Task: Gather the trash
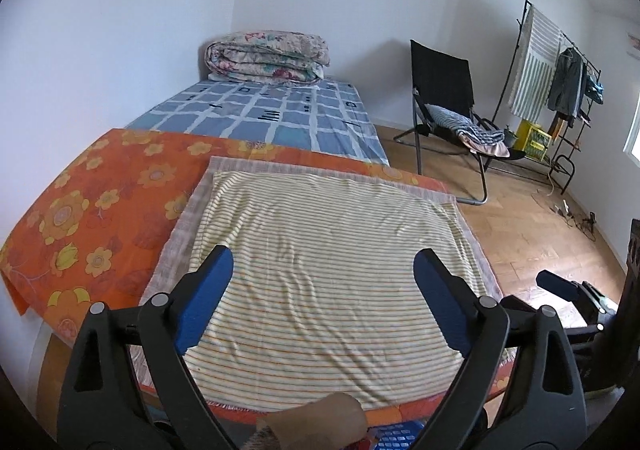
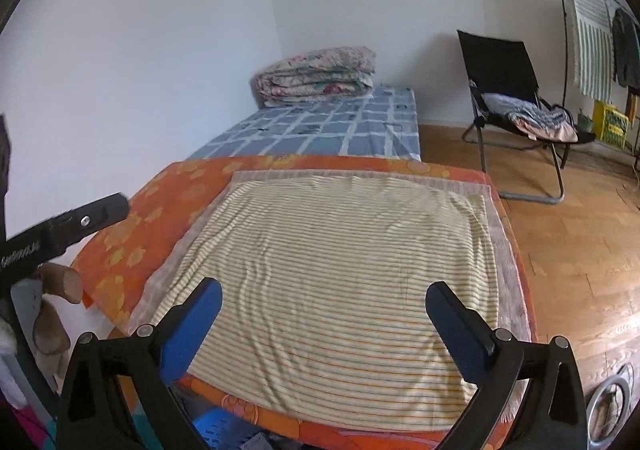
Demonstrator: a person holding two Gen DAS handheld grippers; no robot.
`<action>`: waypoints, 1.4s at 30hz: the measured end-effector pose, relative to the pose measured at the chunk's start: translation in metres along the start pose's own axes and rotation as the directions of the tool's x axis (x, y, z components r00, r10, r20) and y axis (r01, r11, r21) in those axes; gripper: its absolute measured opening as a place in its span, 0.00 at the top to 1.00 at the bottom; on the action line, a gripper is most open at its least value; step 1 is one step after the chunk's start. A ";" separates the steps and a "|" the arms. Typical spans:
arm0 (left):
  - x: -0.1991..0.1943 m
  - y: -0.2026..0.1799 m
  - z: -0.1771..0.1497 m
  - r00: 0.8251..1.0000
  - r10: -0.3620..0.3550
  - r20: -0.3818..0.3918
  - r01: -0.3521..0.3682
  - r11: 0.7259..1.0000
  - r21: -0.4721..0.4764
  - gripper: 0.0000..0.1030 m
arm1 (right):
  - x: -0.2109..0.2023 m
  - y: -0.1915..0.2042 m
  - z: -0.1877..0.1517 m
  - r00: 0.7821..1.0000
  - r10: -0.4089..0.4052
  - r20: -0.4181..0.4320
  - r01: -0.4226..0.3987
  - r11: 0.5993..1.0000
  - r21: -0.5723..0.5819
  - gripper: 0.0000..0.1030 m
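Left wrist view: the left gripper (image 1: 323,292) hangs over a striped cloth (image 1: 320,274) on an orange sheet (image 1: 100,193), jaws spread wide and empty. No trash shows.

Right wrist view: the right gripper (image 2: 324,324) hovers above the same cloth (image 2: 340,270), jaws released, empty; a chair (image 2: 508,89) stands beyond.

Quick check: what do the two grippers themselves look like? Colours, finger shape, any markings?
Both match. The left gripper and the right gripper have black plastic clamp-style arms with slot cutouts and round silver pivot pins. Each finger carries a blue, flat, rounded-tip pad. In the right view the left gripper's black body shows faint pale lettering, too blurred to read. No cables or sleeves are visible.
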State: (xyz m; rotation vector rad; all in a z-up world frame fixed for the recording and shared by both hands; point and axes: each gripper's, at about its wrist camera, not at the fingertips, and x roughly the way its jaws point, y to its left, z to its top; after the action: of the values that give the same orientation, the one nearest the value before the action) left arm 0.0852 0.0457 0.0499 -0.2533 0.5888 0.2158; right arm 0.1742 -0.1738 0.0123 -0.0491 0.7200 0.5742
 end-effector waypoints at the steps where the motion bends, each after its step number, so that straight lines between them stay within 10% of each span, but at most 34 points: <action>1: 0.000 0.000 -0.001 1.000 0.001 -0.001 -0.001 1.000 -0.001 0.06 | 0.003 -0.001 0.003 1.000 -0.007 -0.011 0.007 1.000 0.004 0.00; 42: 0.019 0.004 -0.027 0.996 0.017 -0.087 -0.019 0.999 -0.028 0.01 | 0.026 -0.008 -0.013 0.997 -0.030 -0.077 0.035 0.997 0.064 0.00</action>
State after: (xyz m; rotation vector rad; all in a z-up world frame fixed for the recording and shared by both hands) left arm 0.0851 0.0435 0.0167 -0.2865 0.6745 0.2316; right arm 0.1857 -0.1718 -0.0154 -0.0226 0.8104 0.5195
